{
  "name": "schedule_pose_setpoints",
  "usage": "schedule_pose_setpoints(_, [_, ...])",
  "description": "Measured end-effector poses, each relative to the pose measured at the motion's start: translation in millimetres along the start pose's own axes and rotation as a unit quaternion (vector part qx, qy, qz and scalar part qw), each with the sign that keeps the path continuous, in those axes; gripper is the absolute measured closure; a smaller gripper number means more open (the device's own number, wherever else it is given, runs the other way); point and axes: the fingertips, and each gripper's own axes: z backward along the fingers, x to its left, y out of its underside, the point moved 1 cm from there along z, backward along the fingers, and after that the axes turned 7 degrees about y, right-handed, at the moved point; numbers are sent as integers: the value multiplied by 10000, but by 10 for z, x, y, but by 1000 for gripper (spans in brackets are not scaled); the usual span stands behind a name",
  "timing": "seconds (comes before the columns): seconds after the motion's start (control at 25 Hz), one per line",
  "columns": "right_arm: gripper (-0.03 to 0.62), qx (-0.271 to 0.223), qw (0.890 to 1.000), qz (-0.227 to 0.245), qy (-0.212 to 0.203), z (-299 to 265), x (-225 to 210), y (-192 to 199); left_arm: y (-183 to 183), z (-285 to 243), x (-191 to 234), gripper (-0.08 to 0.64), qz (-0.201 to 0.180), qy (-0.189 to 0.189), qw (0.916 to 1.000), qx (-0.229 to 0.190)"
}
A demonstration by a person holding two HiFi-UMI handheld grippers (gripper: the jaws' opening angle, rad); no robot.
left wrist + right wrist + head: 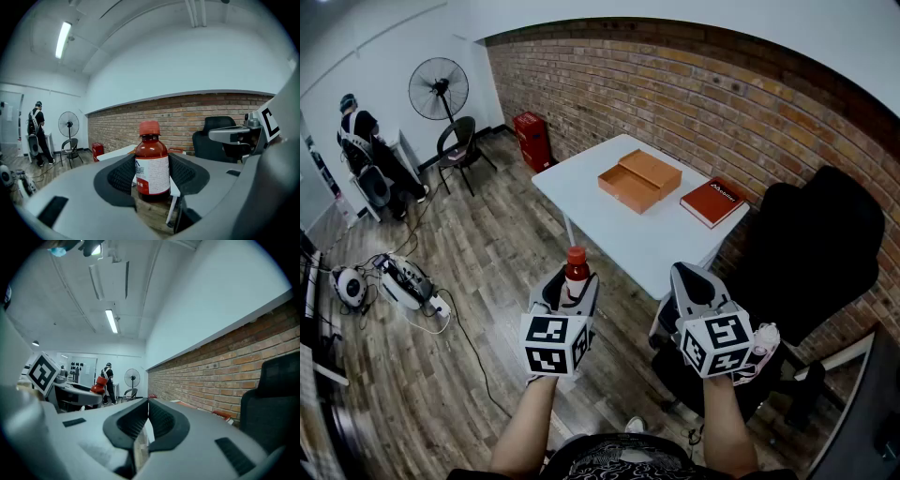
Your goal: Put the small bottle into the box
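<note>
The left claw (572,292) grips a small brown plastic bottle with a red cap (152,165), held upright. The right claw (147,414) is closed and empty.

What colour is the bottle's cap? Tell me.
The cap on the bottle is red; the left gripper view shows it best.

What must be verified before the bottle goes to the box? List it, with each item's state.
1. Grip: left gripper shut on the small bottle: ok.
2. Bottle upright, red cap on: ok.
3. Right gripper shut and empty: ok.
4. Orange box open on the white table: ok.
5. Bottle above the box: not ok; it is over the floor, short of the table.
6. Red book apart from the box: ok.
</note>
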Motion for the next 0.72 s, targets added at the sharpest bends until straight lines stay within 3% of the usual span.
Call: schedule_pose_setpoints(0.72, [572, 12, 9997, -28, -224, -237, -416, 67, 52, -514, -144, 327, 139, -156, 9997, 123])
